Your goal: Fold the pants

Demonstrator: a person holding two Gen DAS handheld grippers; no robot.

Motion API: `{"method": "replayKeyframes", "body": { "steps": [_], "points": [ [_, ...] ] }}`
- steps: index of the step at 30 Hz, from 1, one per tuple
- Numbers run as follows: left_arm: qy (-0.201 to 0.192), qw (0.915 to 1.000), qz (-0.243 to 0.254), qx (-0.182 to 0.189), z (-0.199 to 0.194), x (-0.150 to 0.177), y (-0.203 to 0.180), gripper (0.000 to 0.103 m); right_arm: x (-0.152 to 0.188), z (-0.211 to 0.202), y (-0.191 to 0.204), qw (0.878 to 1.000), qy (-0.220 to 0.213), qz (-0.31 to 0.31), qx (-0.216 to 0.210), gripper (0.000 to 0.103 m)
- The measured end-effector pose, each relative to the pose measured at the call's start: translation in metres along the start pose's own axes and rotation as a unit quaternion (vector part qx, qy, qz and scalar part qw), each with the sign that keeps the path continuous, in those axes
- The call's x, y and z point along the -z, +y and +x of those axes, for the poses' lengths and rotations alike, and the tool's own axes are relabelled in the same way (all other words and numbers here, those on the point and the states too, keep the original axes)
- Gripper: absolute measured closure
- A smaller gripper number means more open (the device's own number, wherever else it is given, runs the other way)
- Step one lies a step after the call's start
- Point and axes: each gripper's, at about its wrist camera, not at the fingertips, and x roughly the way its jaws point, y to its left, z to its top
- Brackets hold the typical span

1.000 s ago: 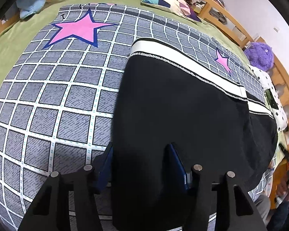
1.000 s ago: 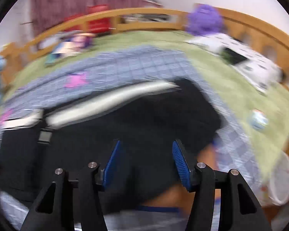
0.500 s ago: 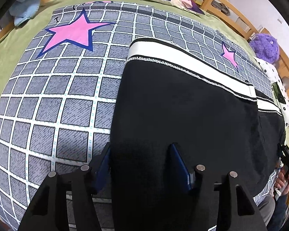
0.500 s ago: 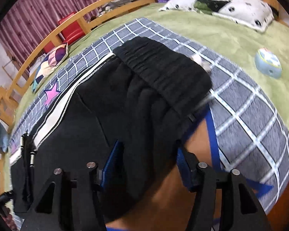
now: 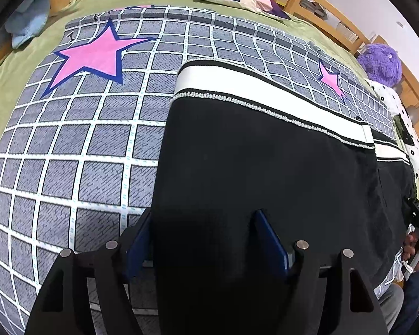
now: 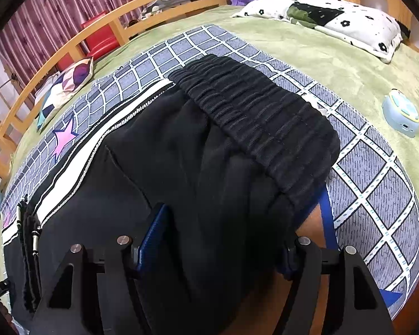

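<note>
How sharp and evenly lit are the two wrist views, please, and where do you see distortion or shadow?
Left wrist view: sharp, with strong fisheye bulge bending the checked blanket; the black pants lose all detail in shadow near the jaws. Right wrist view: also sharp, the ribbed waistband crisp; the wooden bed rail curves, and the corners vignette to black.

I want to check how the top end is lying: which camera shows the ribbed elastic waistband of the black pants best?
The right wrist view: the black ribbed elastic waistband fills the centre, gathers sharp, lying across the grey checked blanket. In the left wrist view it is not visible; only the pants' flat black fabric and white side stripe show.
</note>
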Motion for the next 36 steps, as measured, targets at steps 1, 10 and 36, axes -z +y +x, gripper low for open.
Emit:
{"method": "replayKeyframes", "body": {
  "steps": [1,10,36],
  "points": [
    [0.000,1.0000,0.001,0.002,0.000,-0.001,0.000,0.032,0.000,-0.001,0.001,1.000,-0.003,-0.001,0.002,0.037],
    [-0.012,0.9984,-0.013,0.054,0.004,-0.008,0.010,0.034,-0.002,0.001,0.005,1.000,-0.003,0.000,0.018,0.047],
    [-0.014,0.9961,-0.014,0.085,0.015,-0.014,0.006,0.045,0.001,0.003,0.020,0.998,-0.003,-0.031,0.058,0.047]
  ]
}}
